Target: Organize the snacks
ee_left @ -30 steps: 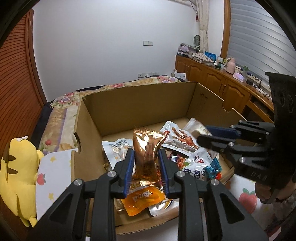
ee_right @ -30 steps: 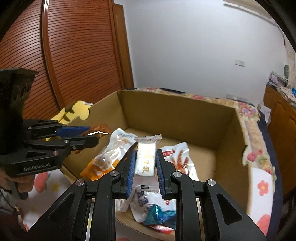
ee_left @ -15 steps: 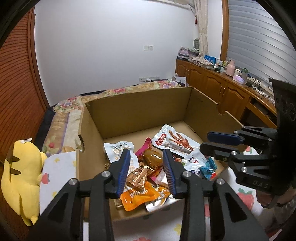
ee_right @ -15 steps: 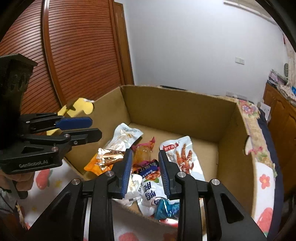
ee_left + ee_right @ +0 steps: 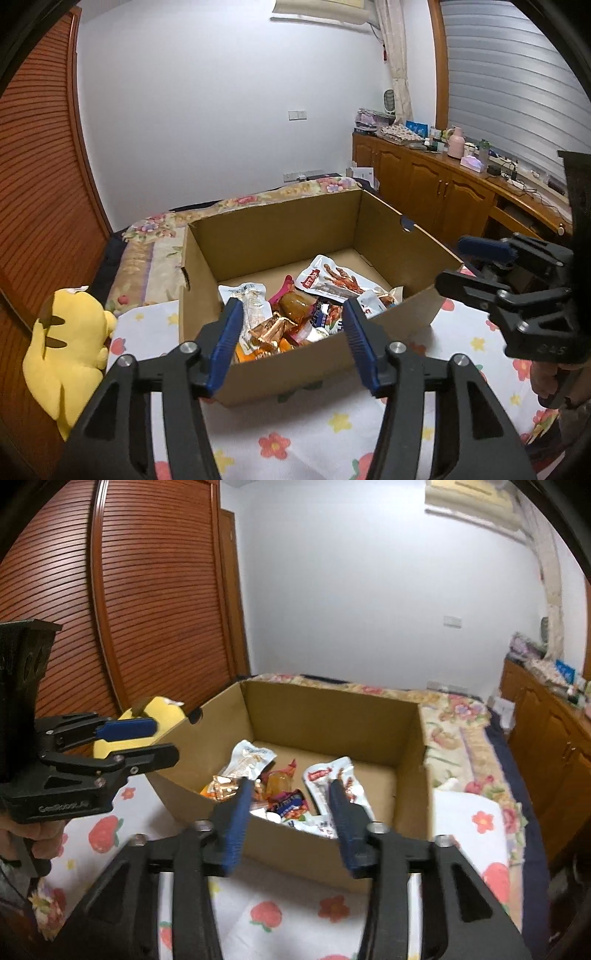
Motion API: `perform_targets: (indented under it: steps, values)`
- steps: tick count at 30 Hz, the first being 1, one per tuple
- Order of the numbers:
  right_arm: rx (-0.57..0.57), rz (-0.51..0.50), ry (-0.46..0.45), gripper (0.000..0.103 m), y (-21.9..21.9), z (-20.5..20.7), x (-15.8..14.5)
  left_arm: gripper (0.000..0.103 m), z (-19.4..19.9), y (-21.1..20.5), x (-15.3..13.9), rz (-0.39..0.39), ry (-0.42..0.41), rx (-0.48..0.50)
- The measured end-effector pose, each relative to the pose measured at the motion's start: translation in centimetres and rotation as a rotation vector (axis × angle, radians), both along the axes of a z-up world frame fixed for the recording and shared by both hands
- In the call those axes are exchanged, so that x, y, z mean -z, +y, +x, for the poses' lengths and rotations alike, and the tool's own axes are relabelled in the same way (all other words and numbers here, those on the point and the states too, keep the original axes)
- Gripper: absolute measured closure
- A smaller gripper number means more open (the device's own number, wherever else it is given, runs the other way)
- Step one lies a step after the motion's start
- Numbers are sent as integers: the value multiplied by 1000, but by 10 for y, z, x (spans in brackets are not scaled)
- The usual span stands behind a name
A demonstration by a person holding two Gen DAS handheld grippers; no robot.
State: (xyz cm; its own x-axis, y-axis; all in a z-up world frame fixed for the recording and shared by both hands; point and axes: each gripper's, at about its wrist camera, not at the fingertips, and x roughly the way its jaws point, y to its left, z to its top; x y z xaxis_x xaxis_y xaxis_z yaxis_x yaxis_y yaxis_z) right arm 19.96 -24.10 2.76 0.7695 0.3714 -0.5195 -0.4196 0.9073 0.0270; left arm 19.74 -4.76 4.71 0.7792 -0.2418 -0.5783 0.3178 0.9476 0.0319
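A second ago I had a bronze foil pouch pinched in my left gripper [image 5: 291,332] and a white bar wrapper in my right gripper [image 5: 286,808]; both are out of my hold now, each set of jaws stands wide with nothing between them, and I have pulled both back so they hang above the flowered bedspread [image 5: 332,424] just outside the near wall of the cardboard box [image 5: 280,229]. I take that to mean this pair of drops is finished and the snacks [image 5: 299,306] are gathered in the box; from these views I see no loose packet left on the bed, though much of it is out of view.

The packets lie heaped against the near wall, overlapping, with the far half of the box floor bare. They are flat, crinkly film: the bronze foil pouch [image 5: 271,328] is creased and shiny, an orange one [image 5: 255,354] peeks from under it, a glossy white pack printed with chicken feet [image 5: 332,280] leans toward the right, and a white pack with a barcode [image 5: 247,295] lies left. The box is plain corrugated board, matte, with a cut-out hand hole [image 5: 406,223] in its right wall. A soft yellow plush toy [image 5: 66,343] sits near the bed's left edge
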Motion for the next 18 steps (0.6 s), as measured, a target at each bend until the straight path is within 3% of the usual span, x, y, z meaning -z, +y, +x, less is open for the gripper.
perform_targets:
  steps: [3, 5, 11, 18]
  values:
    - [31, 10, -23, 24, -5, -14, -3, 15, -15, -1, -4, 3, -38, -14]
    - [53, 11, -36, 14, -8, -22, -4, 12, -26, -2, -8, 9, -68, -23]
    - [118, 9, -66, 0, -15, -44, -8, 1, -54, -4, -17, 16, -130, -74]
    - [212, -6, -120, 0, -19, -69, -10, 0, -73, -1, -19, 17, -175, -154]
